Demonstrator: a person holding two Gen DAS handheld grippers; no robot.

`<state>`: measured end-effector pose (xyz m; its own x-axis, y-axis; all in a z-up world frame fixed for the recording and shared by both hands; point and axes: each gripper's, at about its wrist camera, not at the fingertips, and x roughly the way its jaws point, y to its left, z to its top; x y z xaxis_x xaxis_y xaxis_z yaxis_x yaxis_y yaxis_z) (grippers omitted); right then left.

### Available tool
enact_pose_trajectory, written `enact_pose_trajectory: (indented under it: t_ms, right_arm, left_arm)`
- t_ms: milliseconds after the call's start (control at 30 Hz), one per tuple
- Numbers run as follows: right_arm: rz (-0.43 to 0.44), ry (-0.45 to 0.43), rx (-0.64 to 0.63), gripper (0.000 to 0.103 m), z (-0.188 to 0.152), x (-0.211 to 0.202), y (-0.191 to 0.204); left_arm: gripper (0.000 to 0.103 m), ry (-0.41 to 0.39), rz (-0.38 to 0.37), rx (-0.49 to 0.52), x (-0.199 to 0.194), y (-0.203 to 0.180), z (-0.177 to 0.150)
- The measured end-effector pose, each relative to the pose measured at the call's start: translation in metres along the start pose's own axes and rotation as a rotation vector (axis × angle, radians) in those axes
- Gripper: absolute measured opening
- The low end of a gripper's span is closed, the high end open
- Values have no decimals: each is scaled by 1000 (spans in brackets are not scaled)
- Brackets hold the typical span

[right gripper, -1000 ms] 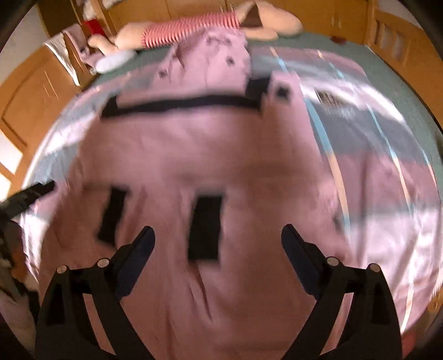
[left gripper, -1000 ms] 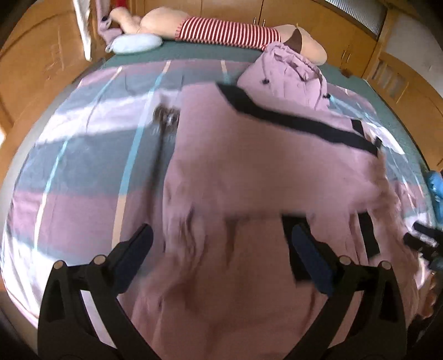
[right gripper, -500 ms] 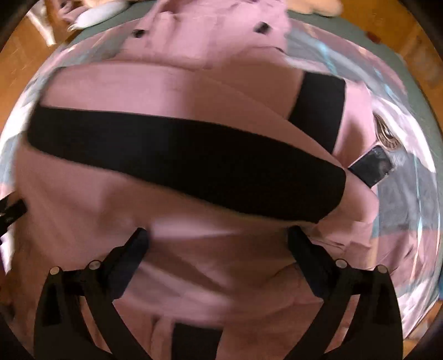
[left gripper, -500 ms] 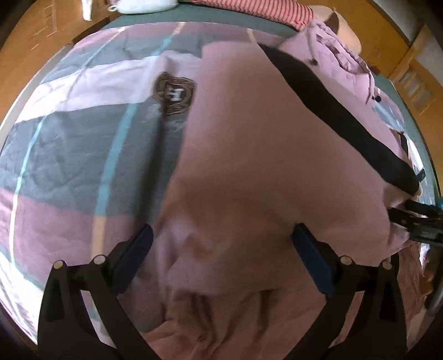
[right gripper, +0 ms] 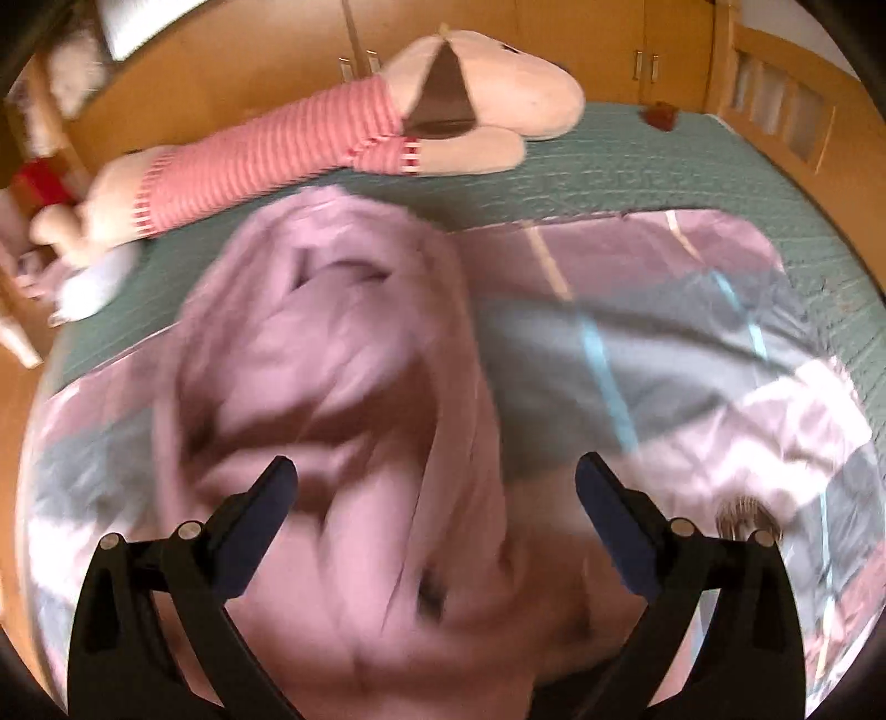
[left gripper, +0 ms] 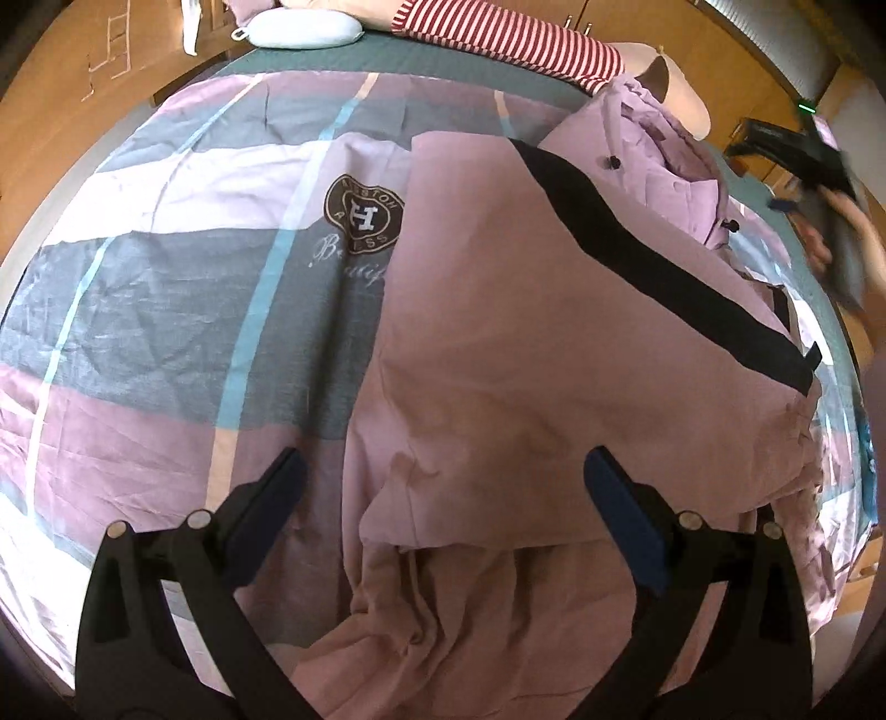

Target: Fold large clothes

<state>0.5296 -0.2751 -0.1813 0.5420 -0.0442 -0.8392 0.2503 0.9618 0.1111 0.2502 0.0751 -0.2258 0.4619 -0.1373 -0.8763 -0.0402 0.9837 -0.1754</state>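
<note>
A large mauve jacket (left gripper: 554, 343) with a black band (left gripper: 664, 271) lies on the bed, its lower part doubled over into a fold. The crumpled hood (left gripper: 664, 149) sits at the far end. My left gripper (left gripper: 443, 465) hangs open over the folded edge, with nothing between its fingers. My right gripper (right gripper: 434, 468) is open too, above the blurred hood (right gripper: 332, 332), and grips no cloth. In the left wrist view a hand (left gripper: 853, 232) holds that gripper's black body at the upper right.
A checked duvet cover (left gripper: 166, 277) in mauve, grey and white spreads under the jacket, over a green sheet (right gripper: 664, 166). A long plush toy (right gripper: 443, 111) in a striped top lies along the far edge beside a pale blue cushion (left gripper: 299, 27). Wooden cupboards stand behind the bed.
The right gripper swept from the jacket's body up to the hood end. The jacket's lower part now lies folded and still. The left gripper drifted slightly and stayed open.
</note>
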Motion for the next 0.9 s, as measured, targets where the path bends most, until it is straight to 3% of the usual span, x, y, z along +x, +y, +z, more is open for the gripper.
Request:
enact_pose_trajectory:
  t_ms: [133,167,200,233,300,367,467,533,633,667,733,767,800,833,900]
  right_arm:
    - [-8,53,32,99,18,64,-1]
    - [-28,53,51,81,19,76,-3]
    - [-37,56,64,27,18,84,-5]
    - [-44,85,75,3,16,90,-5]
    - [-15,54,40,4,15,79,2]
    - [44,-100,-65,3,9,28,19]
    - [298,-266,-144,3,-26,-65,26]
    - [408,-354,-254,3,-68,-129,24]
    - [546,-355,-302,4,-150,-193,-19]
    - [543,-334,-306,7,-168,-198,-32]
    - [389,-294,-344,19,-215,-205,-62]
    - [313,-279,-329,44,-231,-206,-74]
    - [241,-259,-260,90,-250,-206,-93]
    - [187,-233,-176,100,-266,-205,-110]
    - [111,-153,-119,101,-290,-202,-129]
  left_arm:
    - [101,13,9,18,9,-3,-1]
    - [101,26,4,31,13,-4,-2]
    - [101,33,-2,43,16,-6,-3]
    - [101,44,-2,64,20,-8,-4]
    - [101,58,6,68,25,-8,-6]
    - [101,65,-7,47,26,-6,-6]
    - [101,63,0,23,26,-2,-6]
    - [101,58,4,5,24,1,-5]
    - [101,40,5,-41,17,11,-2]
    - [101,29,4,-68,13,16,-1]
    - [101,13,-3,-101,6,22,1]
    - [101,5,-14,-119,-1,25,1]
    - [101,-2,-28,-124,-7,25,1]
    - [101,-12,-38,-125,-12,25,1]
    - [101,-51,-38,-130,-28,27,-1]
